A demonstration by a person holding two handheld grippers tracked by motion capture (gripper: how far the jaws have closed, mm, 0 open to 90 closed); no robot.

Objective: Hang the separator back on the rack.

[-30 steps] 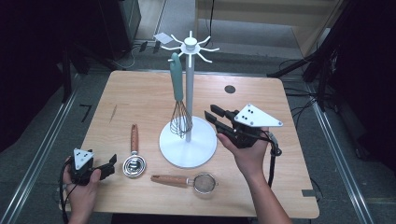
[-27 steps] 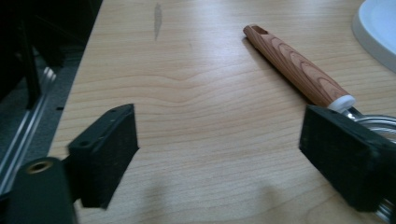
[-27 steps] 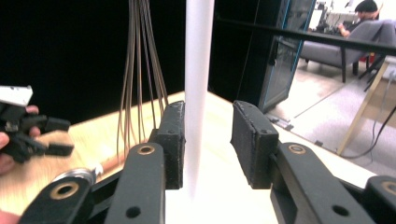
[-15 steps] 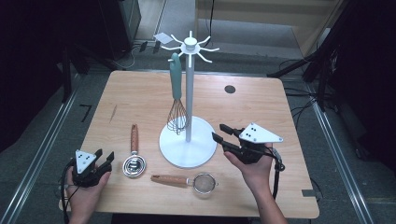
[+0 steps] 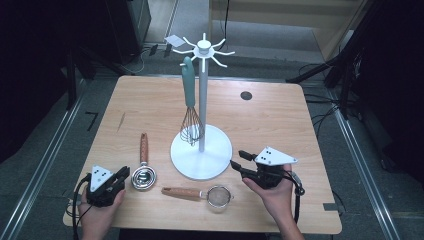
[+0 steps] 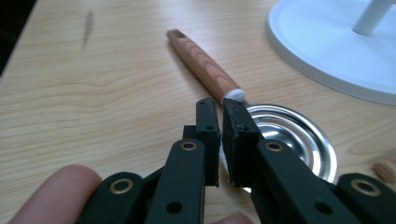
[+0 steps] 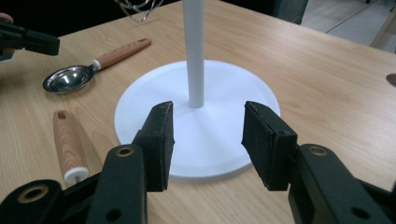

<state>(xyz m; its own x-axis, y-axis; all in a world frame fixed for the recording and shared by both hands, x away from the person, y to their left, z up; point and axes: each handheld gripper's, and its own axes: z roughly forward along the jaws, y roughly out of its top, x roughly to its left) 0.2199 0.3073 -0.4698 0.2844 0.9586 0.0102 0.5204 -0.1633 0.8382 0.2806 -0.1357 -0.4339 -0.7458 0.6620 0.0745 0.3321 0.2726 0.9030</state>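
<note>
- Right hand-held gripper (image 5: pixel 239 163) has pulled back from the white metal utensil stand (image 5: pixel 202 150) w/ teal-handled whisk (image 5: pixel 190 102) hanging; jaws spread, nothing held. Prob. hanging step done.
- Left hand-held gripper (image 5: pixel 122 176), front-left of stand: jaws pressed nearly together, nothing held.
- Count on wooden tabletop (image 5: pixel 280 125): 1 wood-handled steel scoop (image 5: pixel 143 170), 1 wood-handled mesh strainer (image 5: pixel 200 194), both before stand.

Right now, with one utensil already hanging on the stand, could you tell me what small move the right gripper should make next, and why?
Probably swing the right gripper left and down toward the strainer. Its fingers are open and empty, facing the stand's base; the strainer's wooden handle lies flat beside them, and only the whisk hangs so far.
</note>
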